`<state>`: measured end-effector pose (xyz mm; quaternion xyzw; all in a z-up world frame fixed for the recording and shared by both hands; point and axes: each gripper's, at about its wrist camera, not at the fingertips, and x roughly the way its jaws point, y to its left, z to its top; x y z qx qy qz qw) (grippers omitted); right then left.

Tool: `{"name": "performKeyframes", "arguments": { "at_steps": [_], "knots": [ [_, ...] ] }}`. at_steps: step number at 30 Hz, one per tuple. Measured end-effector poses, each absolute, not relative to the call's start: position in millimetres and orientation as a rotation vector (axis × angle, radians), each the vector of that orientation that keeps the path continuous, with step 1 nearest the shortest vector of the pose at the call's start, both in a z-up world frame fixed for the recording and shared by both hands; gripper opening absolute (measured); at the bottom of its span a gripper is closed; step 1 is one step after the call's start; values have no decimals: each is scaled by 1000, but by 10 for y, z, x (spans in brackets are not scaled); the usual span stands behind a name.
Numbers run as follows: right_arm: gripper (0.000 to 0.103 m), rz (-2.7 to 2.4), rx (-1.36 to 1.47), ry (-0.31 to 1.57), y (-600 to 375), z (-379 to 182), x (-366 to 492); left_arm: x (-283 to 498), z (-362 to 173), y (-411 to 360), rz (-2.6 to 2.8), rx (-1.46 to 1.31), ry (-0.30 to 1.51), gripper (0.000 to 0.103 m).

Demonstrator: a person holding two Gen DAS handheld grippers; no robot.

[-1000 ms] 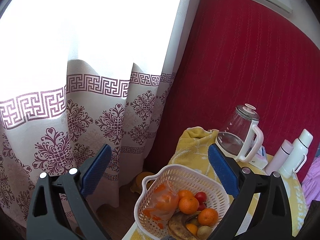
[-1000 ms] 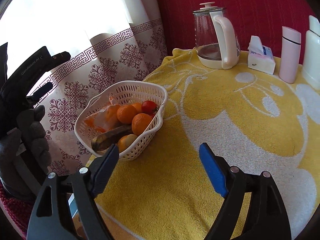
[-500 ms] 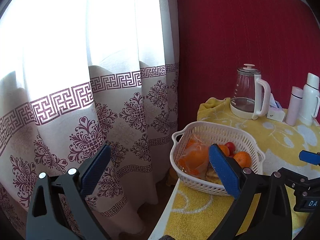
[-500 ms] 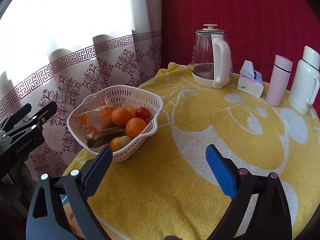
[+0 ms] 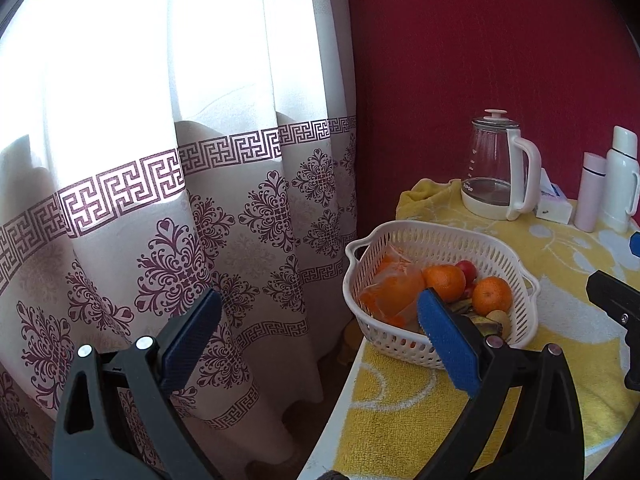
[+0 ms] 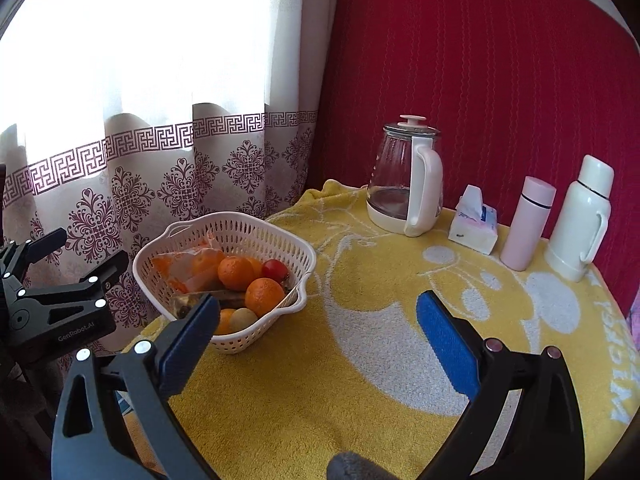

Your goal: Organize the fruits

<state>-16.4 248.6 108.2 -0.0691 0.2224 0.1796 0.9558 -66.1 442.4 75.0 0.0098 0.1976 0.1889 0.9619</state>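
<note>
A white slotted basket (image 6: 256, 224) (image 5: 440, 236) stands at the left edge of a round table covered by a yellow towel (image 6: 360, 360). It holds oranges (image 6: 264, 296) (image 5: 491, 295), a red tomato (image 6: 275, 269), a dark banana (image 5: 486, 322), a small pale fruit (image 6: 244, 319) and a clear bag of orange pieces (image 5: 394, 288). My left gripper (image 5: 320, 344) hangs open off the table's left side, level with the basket. My right gripper (image 6: 316, 332) is open above the towel, just in front of the basket. Nothing is held.
At the table's back stand a glass kettle (image 6: 408, 176), a tissue pack (image 6: 474, 226), a pink flask (image 6: 527, 224) and a white thermos (image 6: 580, 216). A patterned curtain (image 5: 180, 200) hangs left of the table and a red curtain (image 6: 480, 60) behind it.
The left gripper has drawn back and swung right, so the basket now sits farther off at its right finger. The right gripper has pulled back and risen, showing more of the table.
</note>
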Motion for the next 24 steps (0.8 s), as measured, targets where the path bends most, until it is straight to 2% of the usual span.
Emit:
{"name": "performKeyframes", "arguments": {
  "at_steps": [6,24],
  "knots": [
    [98,393,-183,535,2599,977,-107,-663,713,4426,383,27,405,100],
    [98,400,-223,573,2677,876,-68,-616,606,4417,375,58,432,100]
  ]
}}
